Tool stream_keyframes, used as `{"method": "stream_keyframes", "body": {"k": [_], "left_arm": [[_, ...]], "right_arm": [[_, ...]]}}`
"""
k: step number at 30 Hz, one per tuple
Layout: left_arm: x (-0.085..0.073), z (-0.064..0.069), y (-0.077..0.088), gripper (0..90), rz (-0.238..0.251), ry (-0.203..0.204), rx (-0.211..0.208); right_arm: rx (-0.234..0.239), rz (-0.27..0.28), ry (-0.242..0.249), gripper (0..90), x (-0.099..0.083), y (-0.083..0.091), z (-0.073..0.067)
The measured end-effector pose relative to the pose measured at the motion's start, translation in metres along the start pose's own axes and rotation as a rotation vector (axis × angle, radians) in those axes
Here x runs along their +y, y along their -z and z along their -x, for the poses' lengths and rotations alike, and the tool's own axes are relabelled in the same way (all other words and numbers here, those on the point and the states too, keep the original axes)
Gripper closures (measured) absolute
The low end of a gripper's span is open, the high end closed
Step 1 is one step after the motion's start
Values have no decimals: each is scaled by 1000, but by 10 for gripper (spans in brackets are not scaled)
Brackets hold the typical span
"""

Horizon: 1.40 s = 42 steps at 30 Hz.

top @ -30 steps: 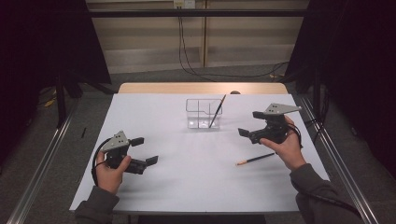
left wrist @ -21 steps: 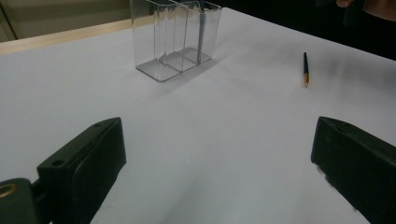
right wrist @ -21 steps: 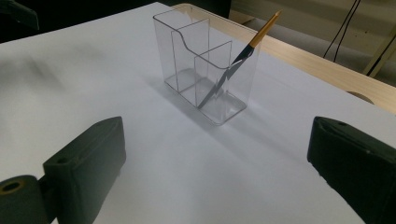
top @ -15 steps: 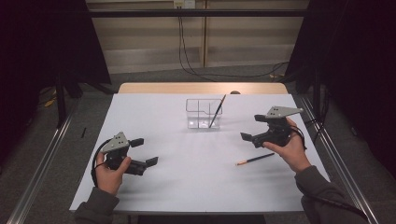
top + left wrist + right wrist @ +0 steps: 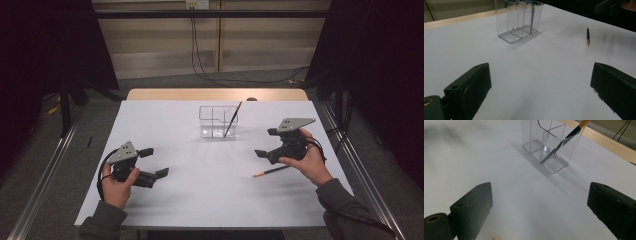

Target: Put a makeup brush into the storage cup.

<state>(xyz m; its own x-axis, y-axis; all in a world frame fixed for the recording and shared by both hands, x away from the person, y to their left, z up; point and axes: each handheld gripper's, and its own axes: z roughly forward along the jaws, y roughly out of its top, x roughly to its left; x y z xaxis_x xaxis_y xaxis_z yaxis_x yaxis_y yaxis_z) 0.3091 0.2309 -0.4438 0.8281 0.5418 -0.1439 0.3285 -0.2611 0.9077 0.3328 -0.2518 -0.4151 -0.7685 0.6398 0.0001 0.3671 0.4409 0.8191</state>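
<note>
A white table (image 5: 200,190) is sitting in a dim room. 1 pencil (image 5: 271,171) is lying at 6 o'clock of the right gripper (image 5: 266,144), whose jaws are gaping; the left gripper (image 5: 155,163) is idling released. Light, stiff and roll-prone, it probably wants a mid-shaft pinch.

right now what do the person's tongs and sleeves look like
Both tongs are black with two blocky, flat-faced jaws. The left tongs and the right tongs each carry a grey three-cornered plate on top, dotted with small holes. A black cable loops from the left one. The sleeves are dark grey.
</note>
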Motion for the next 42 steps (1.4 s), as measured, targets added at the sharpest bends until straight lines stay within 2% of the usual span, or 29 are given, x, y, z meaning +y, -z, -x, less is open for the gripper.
{"method": "stream_keyframes", "body": {"k": [14, 19, 21, 22, 30, 31, 32, 34, 36, 39, 42], "left_arm": [[0, 0, 0, 30, -3, -5, 3], [0, 0, 1, 29, -7, -7, 8], [1, 1, 2, 29, -2, -7, 12], [0, 0, 2, 29, 12, -5, 0], [0, -1, 9, 23, 16, -14, 32], [0, -1, 9, 22, 22, -16, 23], [0, -1, 10, 20, 16, -20, 33], [-1, -1, 10, 15, 26, -20, 18], [-1, 0, 10, 14, 25, -20, 23], [-1, 0, 12, 14, 17, -25, 56], [-2, -1, 13, 13, 19, -22, 54]], "right_arm": [[39, -99, 38, 76, -3, -3, -2], [40, -133, 60, 77, -4, -4, -3], [48, -143, 56, 77, -5, -4, -4], [48, -144, 64, 77, -6, -4, -4], [60, -176, 73, 77, -12, -3, -4], [67, -176, 74, 77, -13, -4, -3], [67, -180, 76, 77, -13, -3, -3], [53, -190, 78, 82, -13, -3, -4], [72, -195, 84, 92, -13, -3, -5], [63, -214, 103, 99, -12, -3, -6], [69, -224, 127, 109, -12, -5, -7]]}}
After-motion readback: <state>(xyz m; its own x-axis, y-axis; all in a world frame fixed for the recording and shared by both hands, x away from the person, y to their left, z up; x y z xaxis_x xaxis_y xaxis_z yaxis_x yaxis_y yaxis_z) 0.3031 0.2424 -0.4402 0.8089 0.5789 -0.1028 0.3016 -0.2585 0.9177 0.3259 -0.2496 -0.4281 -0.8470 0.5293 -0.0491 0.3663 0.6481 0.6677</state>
